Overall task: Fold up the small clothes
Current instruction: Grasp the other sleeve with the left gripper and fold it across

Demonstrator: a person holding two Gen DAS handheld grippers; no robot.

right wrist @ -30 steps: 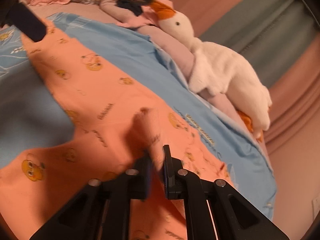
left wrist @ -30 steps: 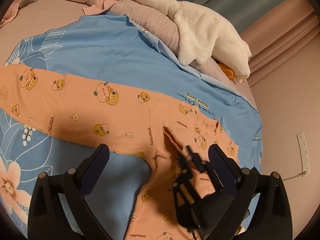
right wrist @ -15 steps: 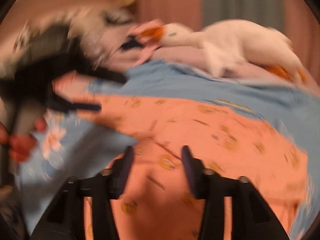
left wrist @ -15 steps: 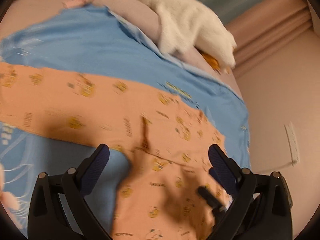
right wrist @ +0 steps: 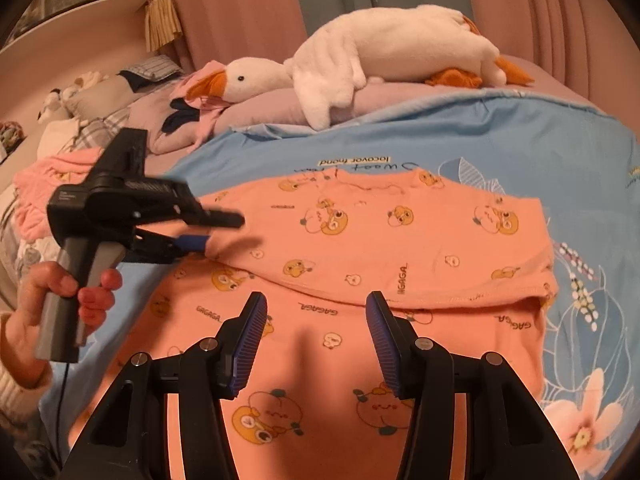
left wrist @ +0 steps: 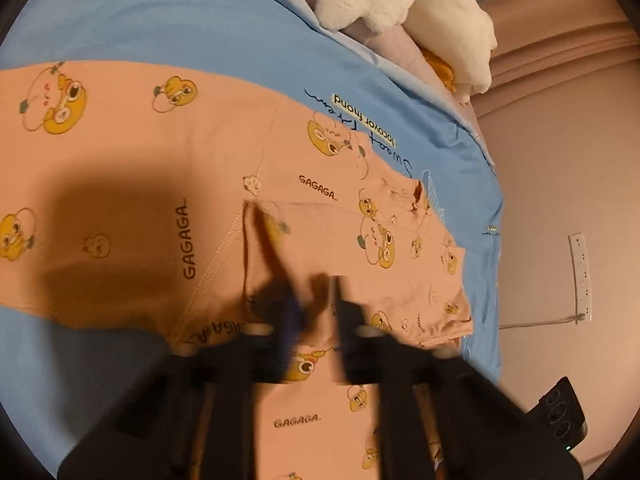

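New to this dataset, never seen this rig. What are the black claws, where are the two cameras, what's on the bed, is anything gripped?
The claws are handheld two-finger grippers, one per hand, each carrying a fisheye camera looking along its fingers. The right view shows the right gripper open and empty, and the left gripper in the person's hand. The left view is blurred; its fingers look nearly closed around the fabric edge, though I cannot confirm a grip. An orange printed garment lies on a blue sheet, with a plush goose behind.

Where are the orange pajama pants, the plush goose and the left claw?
orange pajama pants [right wrist: 400, 240], right wrist view, on the folded-over leg.
plush goose [right wrist: 380, 44], right wrist view, on its white body.
left claw [right wrist: 216, 230], right wrist view, between its fingertips at the cloth edge.
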